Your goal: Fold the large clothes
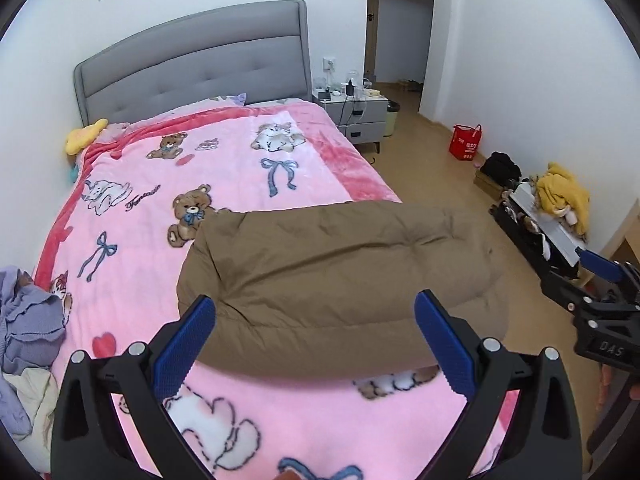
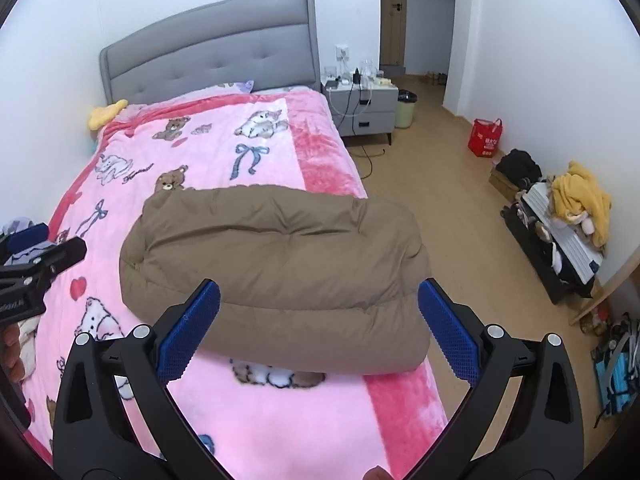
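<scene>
Your left tongs (image 1: 316, 344) and right tongs (image 2: 320, 328) both hang spread and empty above the pink blanket (image 1: 160, 208), the brown padded coat (image 2: 272, 264) lying just ahead of both as a compact folded bundle. Its long axis runs crosswise to your fingers, its right end at the bed's edge, nearer your right tongs.

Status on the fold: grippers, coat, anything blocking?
Left gripper open, empty. Right gripper open, empty. Brown coat lies folded on the bed, untouched. Purple clothes pile off to the left, not blocking.
</scene>
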